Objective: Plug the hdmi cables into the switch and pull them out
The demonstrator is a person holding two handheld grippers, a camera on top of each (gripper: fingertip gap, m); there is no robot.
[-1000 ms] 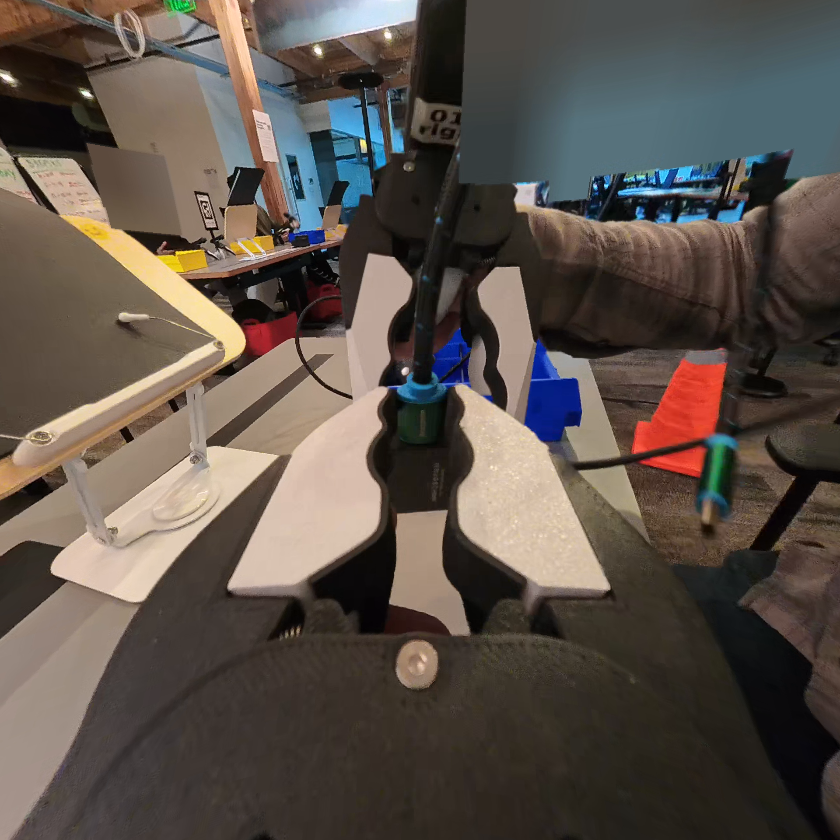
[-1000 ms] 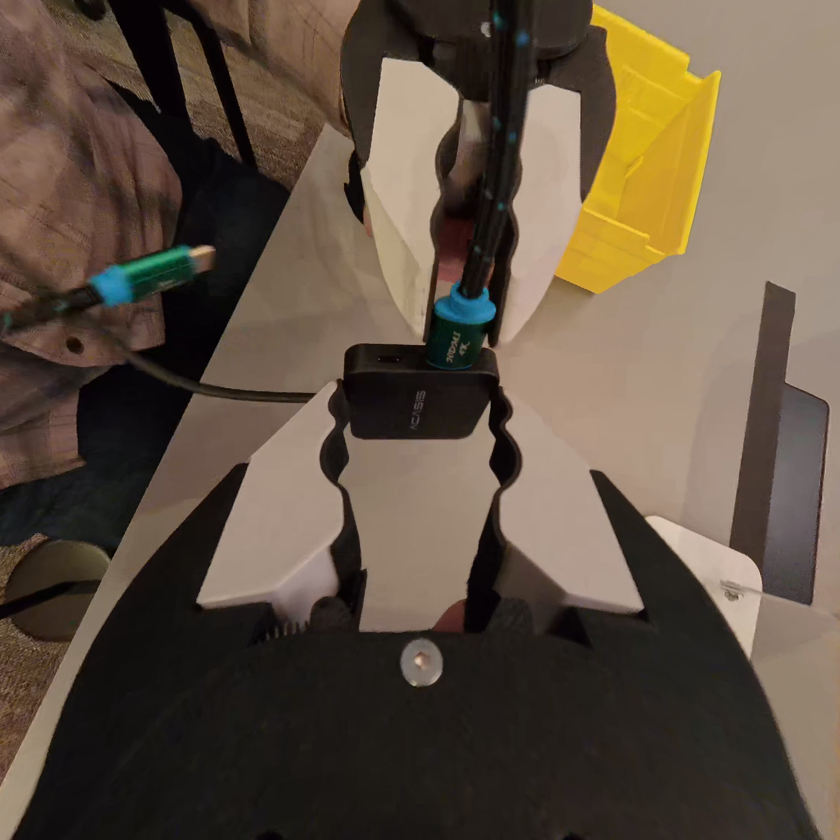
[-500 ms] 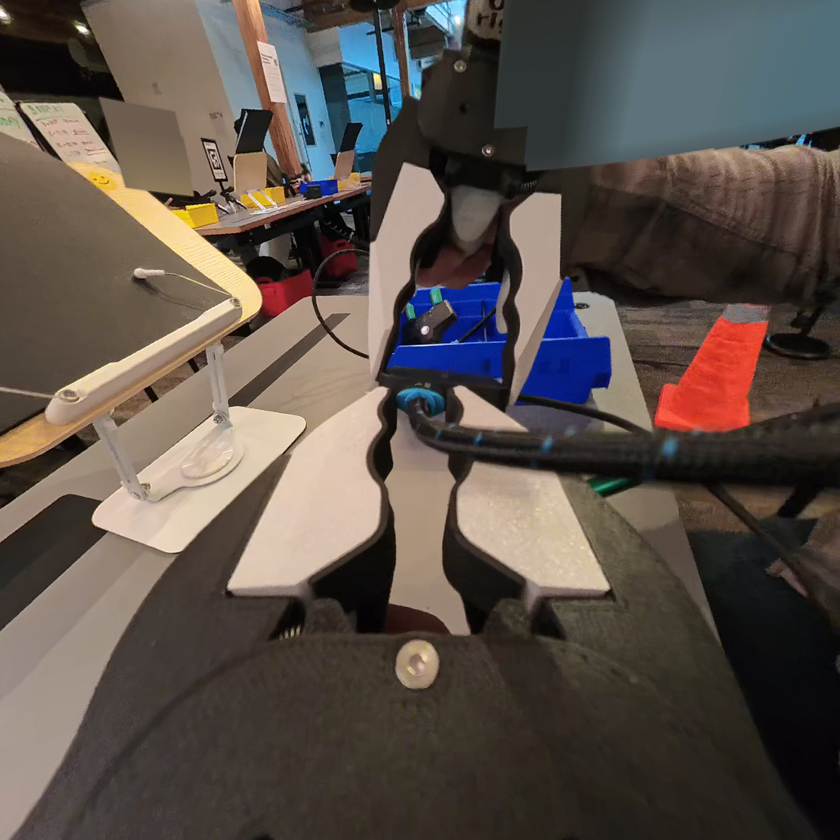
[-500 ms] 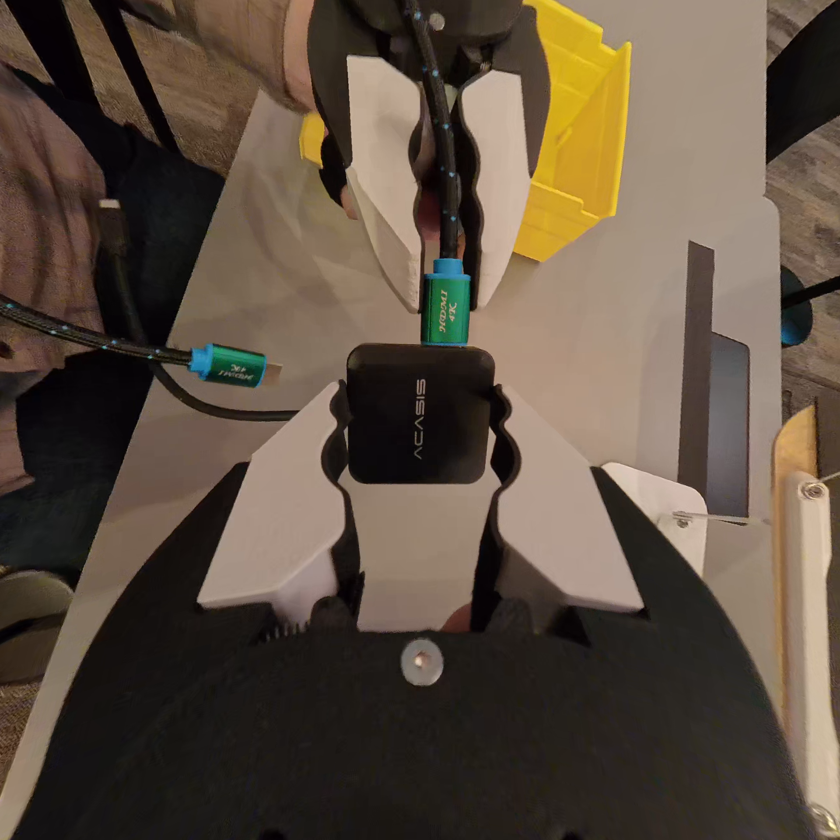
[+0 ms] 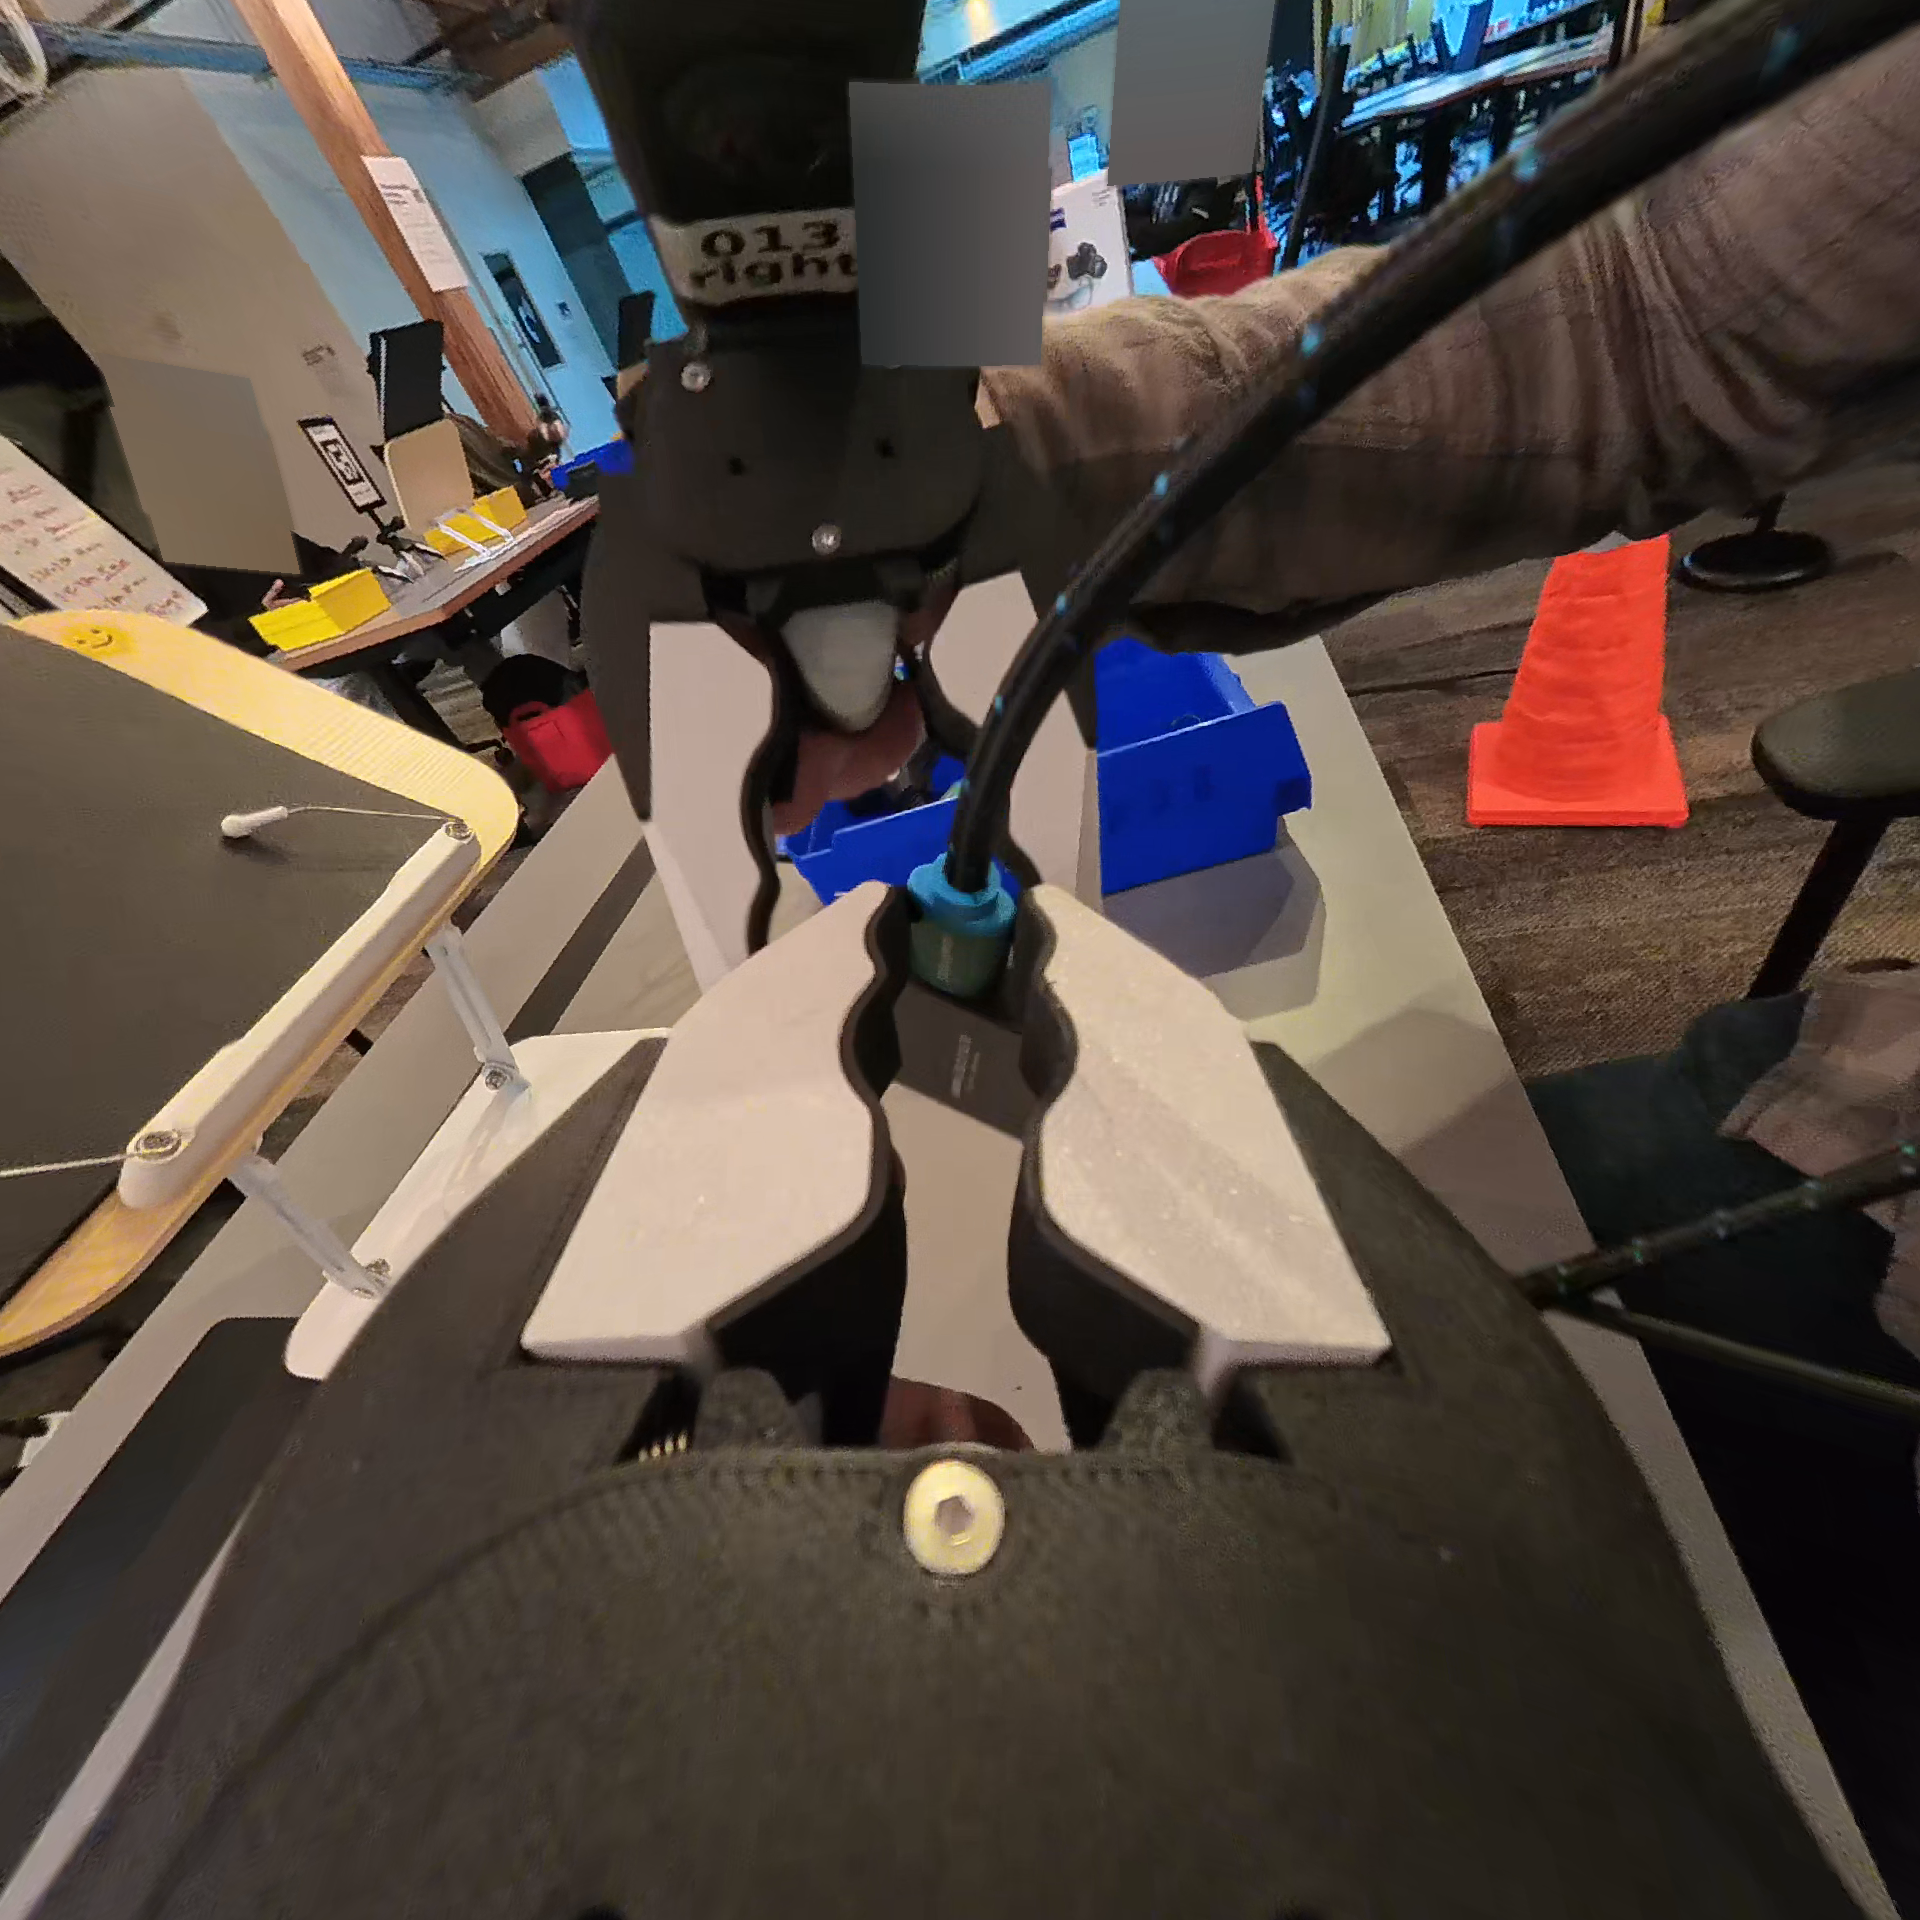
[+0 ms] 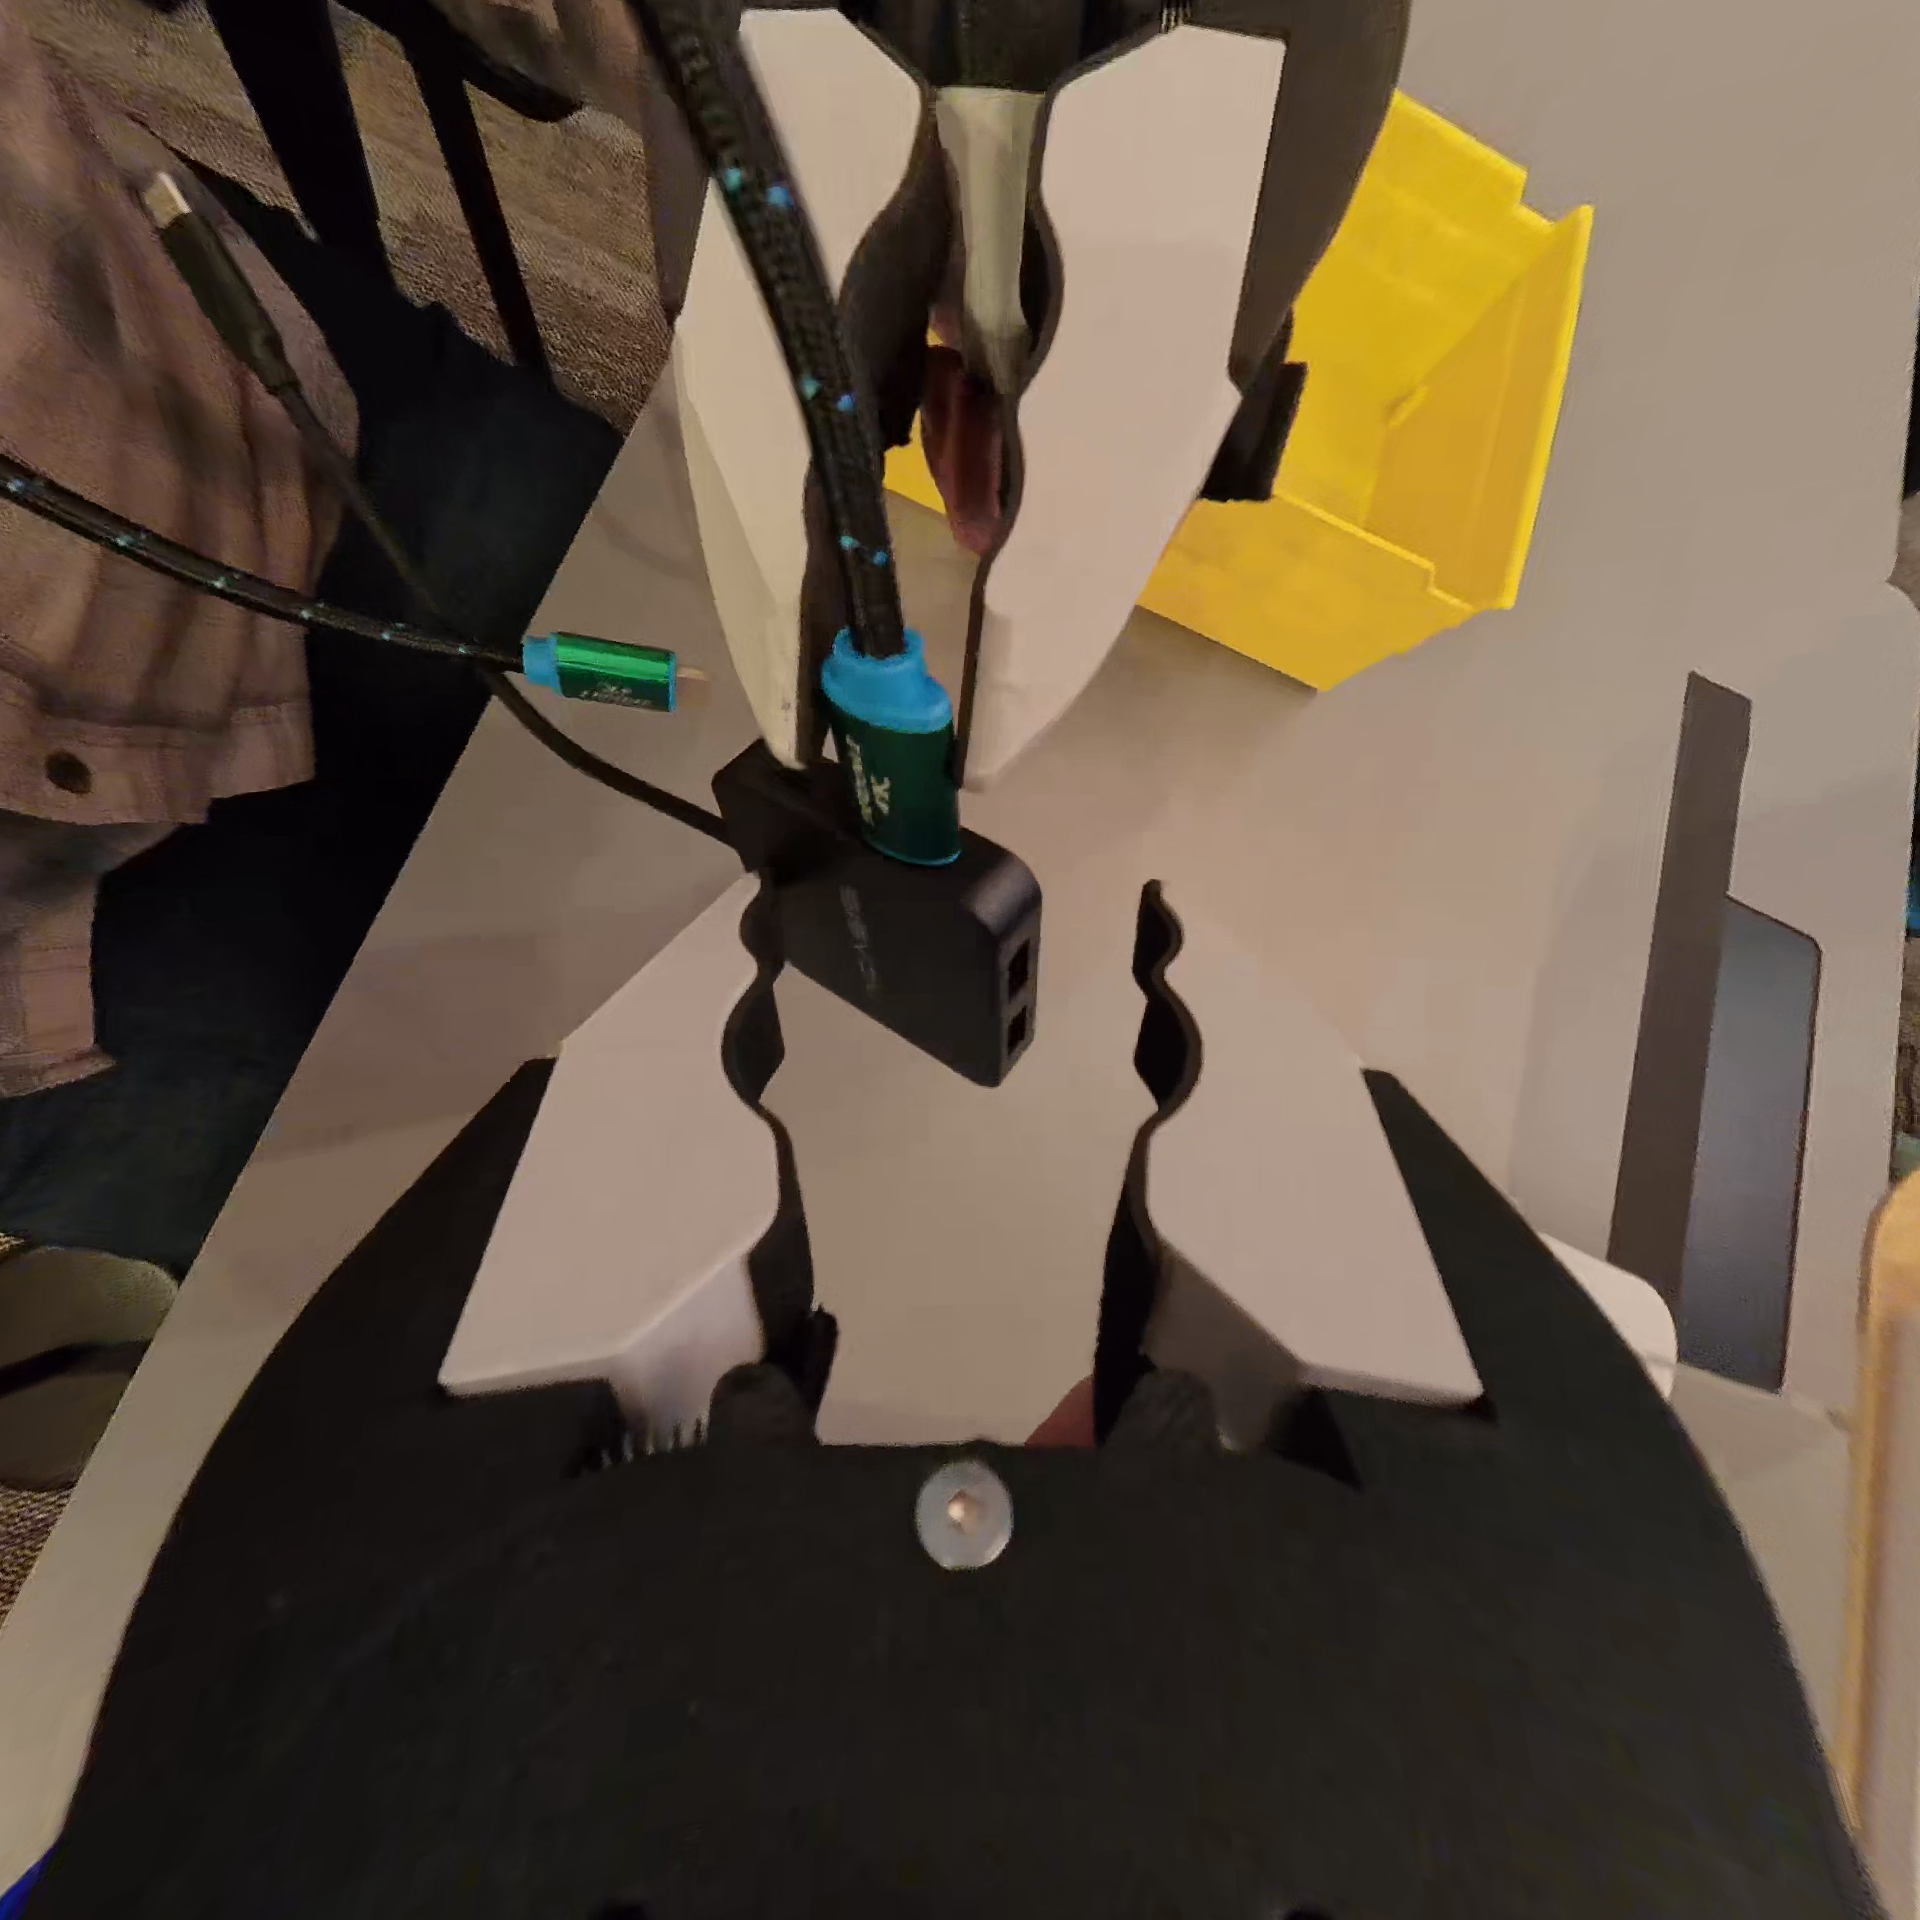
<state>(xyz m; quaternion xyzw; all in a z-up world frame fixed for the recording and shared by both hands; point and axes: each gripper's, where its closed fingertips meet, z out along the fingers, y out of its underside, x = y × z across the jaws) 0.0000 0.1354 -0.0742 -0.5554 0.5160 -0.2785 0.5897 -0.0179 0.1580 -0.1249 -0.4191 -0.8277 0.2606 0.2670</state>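
The black switch [image 6: 914, 966] hangs tilted in the air from a green HDMI plug [image 6: 894, 779] that sits in its top edge. My left gripper [image 6: 883, 769] is shut on that plug; in the left wrist view the plug [image 5: 951, 940] shows at the tips of my left gripper [image 5: 956, 914], with the switch [image 5: 966, 1060] just below. My right gripper [image 6: 951, 914] is open, its fingers either side of the switch without gripping it. It faces me in the left wrist view [image 5: 883, 862]. A second green HDMI plug [image 6: 603, 675] hangs loose at the left.
A yellow bin [image 6: 1403, 468] stands on the grey table [image 6: 1351, 883] behind the left gripper. A blue bin [image 5: 1195, 769] is at the table's far end, an orange cone [image 5: 1579, 707] on the floor. A tilted black board on a stand [image 5: 156, 935] is at the left. The gap from one gripper's tips to the other's is roughly 6 cm.
My right gripper has opened and let go of the switch. The switch, level before, now hangs tilted from the plug in my left gripper.
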